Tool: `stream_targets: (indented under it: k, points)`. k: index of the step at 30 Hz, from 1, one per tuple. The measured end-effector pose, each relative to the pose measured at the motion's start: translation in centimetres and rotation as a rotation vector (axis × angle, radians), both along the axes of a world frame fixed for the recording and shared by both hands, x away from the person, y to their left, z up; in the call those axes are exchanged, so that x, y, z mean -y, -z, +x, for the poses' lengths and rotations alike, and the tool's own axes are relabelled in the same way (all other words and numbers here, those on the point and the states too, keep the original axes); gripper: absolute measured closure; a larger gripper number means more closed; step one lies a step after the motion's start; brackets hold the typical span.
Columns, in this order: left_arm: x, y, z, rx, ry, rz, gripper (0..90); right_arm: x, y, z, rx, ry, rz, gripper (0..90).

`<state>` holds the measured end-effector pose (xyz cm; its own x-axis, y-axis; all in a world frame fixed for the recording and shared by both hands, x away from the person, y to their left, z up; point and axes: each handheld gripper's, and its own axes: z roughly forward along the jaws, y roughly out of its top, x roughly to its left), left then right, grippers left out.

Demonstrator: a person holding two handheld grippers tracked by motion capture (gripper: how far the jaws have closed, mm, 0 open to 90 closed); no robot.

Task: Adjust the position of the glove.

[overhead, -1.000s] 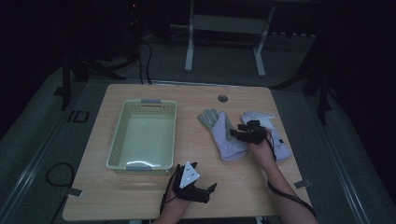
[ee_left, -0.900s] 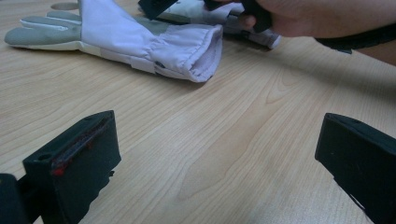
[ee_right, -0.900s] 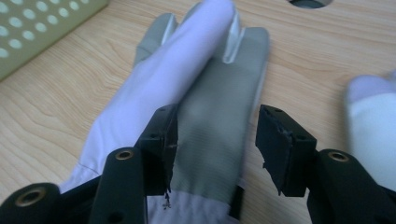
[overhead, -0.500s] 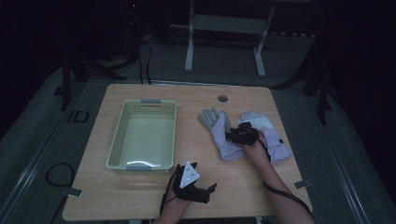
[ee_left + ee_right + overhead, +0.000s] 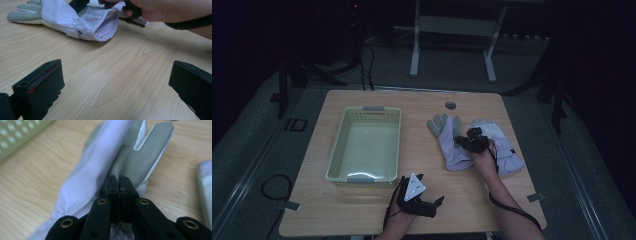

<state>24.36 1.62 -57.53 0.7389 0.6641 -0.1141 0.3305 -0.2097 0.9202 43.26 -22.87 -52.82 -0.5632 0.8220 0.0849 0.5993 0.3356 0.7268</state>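
Observation:
Two pale lavender work gloves with grey palms lie on the wooden table [image 5: 422, 105]. My right gripper [image 5: 472, 141] is down on the left glove [image 5: 446, 142], by its inner edge. In the right gripper view my right gripper [image 5: 120, 185] is shut on a fold of this glove [image 5: 135, 157], and the fabric rises to the left of the jaws. The second glove [image 5: 504, 150] lies just right of that hand. My left gripper [image 5: 429, 192] rests near the table's front edge, open and holding nothing. In its own view my left gripper [image 5: 115, 82] faces the glove's open cuff [image 5: 97, 25].
A pale green plastic basket [image 5: 337, 145] with nothing in it stands on the left half of the table; its perforated wall [image 5: 15, 135] is in the right gripper view. A small round grommet [image 5: 450, 105] sits near the far edge. Bare wood lies between the basket and the gloves.
My right gripper has shifted slightly left, from over the gap between the gloves onto the left glove. The left gripper has stayed where it was.

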Motion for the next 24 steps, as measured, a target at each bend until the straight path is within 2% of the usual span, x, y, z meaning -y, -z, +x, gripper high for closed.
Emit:
stream_targets:
  k: [8, 11, 13, 18, 24]
  points:
    - [0.0, 0.0, 0.0, 0.001, -0.004, -0.001, 0.1, 0.8, -2.8, -2.1, 0.031, 0.083, 0.075, 87.6]
    - [0.0, 0.0, 0.0, 0.001, -0.006, -0.005, 0.1, 1.1, -3.6, -3.3, 0.049, 0.116, 0.081, 87.6]
    - [0.0, 0.0, 0.0, 0.001, -0.003, 0.001, 0.1, 1.5, -3.9, -4.2, 0.048, 0.154, 0.112, 87.6]
    - [-0.1, 0.0, 0.0, 0.001, -0.004, 0.0, 0.0, 1.8, -3.8, -6.2, 0.048, 0.215, 0.137, 87.5]
    - [-0.1, 0.0, 0.0, 0.001, -0.002, -0.001, 0.1, 1.3, -2.2, -8.0, 0.035, 0.246, 0.18, 87.4]
